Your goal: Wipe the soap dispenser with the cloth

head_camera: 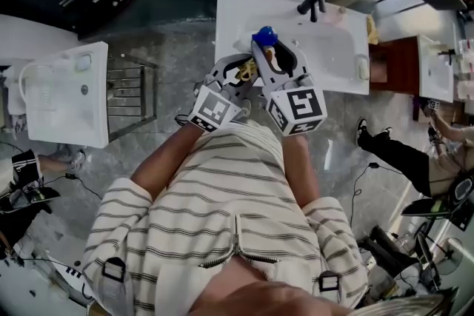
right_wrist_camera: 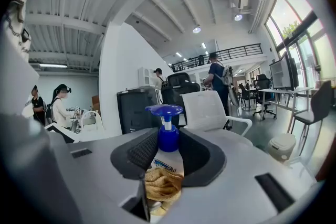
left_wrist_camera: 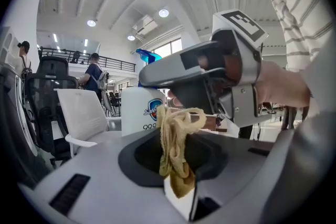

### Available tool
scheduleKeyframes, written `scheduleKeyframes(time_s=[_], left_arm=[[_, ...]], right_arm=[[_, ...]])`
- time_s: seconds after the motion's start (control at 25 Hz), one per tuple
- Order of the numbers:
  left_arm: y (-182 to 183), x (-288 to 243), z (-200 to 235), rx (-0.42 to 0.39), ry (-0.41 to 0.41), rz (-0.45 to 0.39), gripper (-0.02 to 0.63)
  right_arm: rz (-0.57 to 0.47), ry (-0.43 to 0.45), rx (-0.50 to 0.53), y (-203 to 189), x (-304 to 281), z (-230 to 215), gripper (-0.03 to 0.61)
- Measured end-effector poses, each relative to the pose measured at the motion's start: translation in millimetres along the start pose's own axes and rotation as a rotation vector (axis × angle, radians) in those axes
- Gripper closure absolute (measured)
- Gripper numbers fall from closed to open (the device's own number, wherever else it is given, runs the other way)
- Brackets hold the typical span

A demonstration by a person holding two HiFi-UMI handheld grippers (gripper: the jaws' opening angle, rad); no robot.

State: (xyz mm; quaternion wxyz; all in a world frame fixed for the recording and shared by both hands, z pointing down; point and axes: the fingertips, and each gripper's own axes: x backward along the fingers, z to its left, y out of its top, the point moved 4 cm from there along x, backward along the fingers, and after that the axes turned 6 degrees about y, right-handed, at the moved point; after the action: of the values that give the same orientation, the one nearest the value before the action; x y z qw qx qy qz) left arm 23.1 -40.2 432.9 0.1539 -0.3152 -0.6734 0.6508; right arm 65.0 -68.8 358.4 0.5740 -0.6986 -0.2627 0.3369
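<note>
because the soap dispenser (right_wrist_camera: 168, 136) looks hard, smooth and slippery, the right gripper (right_wrist_camera: 170, 160) squeezes its fat middle, at the sink's (head_camera: 341, 63) front edge. the left gripper (left_wrist_camera: 178, 139) pinches the soft, floppy cloth (left_wrist_camera: 176, 165) right against it.

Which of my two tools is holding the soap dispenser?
The right tool: the blue-pump soap dispenser sits between its jaws, while the left tool pinches the yellow cloth.
</note>
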Motion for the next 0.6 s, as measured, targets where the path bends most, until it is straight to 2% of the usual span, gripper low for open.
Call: scheduleKeyframes(time_s=[0.6], left_arm=[[-13.2, 8.7, 6.0, 0.004, 0.013, 0.040, 0.525]], right_arm=[[-0.008, -0.020, -0.006, 2.7, 10.2, -6.1, 0.454]])
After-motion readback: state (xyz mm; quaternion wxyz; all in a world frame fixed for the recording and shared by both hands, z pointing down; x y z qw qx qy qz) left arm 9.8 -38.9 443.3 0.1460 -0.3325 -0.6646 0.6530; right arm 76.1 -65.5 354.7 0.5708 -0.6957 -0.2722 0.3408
